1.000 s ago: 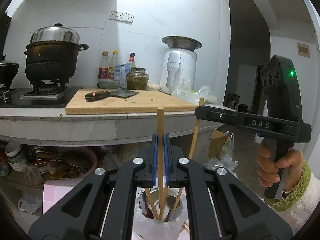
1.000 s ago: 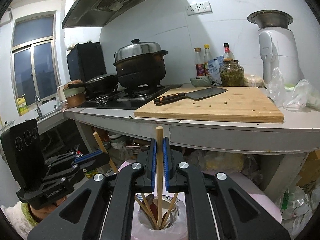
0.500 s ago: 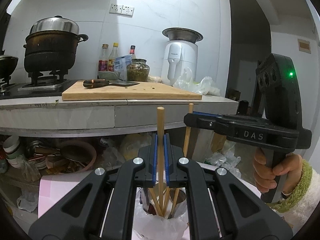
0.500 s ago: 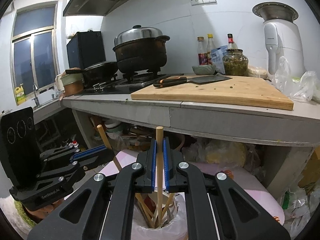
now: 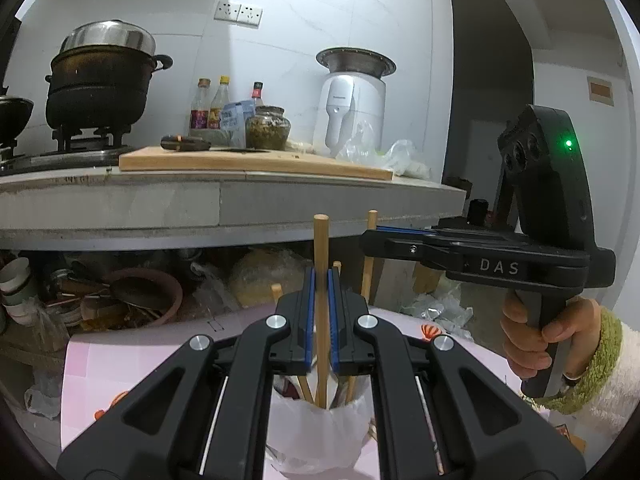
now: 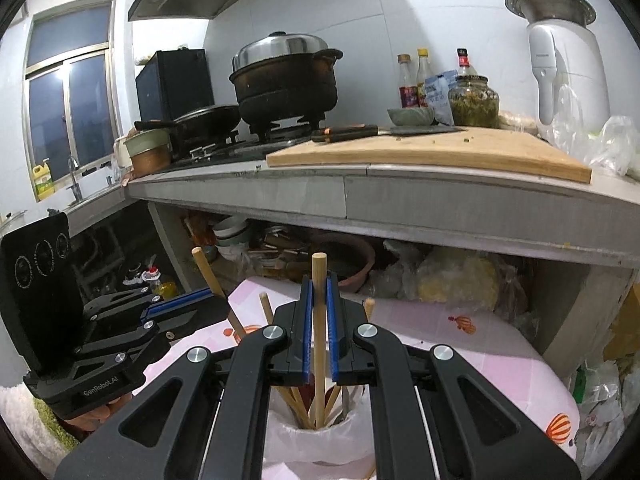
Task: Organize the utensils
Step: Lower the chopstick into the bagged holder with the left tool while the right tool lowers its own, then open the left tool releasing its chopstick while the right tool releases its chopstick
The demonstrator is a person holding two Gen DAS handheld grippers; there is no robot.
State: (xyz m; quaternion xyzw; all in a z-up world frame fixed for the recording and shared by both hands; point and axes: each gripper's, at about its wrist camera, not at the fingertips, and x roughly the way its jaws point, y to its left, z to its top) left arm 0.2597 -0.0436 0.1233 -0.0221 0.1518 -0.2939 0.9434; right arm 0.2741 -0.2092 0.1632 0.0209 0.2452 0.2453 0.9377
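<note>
My left gripper (image 5: 321,278) is shut on an upright wooden chopstick (image 5: 321,240) whose lower end reaches into a utensil holder (image 5: 316,432) lined with a white plastic bag. Several other chopsticks stand in that holder. In the right wrist view my right gripper (image 6: 319,286) is shut on a second chopstick (image 6: 319,272), also upright, its lower end inside the same holder (image 6: 316,440). Each gripper shows in the other's view: the right gripper (image 5: 370,238) from the right, held by a hand (image 5: 528,340), and the left gripper (image 6: 222,306) from the left with its slanting chopstick (image 6: 206,270).
The holder stands on a low table with a pink patterned cloth (image 6: 460,344). Just behind runs a concrete counter edge (image 5: 224,208) with a cutting board (image 6: 440,152), a cleaver (image 6: 360,132), a black pot (image 5: 100,76) and bottles. Bowls and clutter (image 5: 120,300) fill the shelf beneath.
Both grippers have sunk with their chopsticks, whose lower ends now reach deeper into the holder. The counter edge has risen in both views. Both grips look unchanged.
</note>
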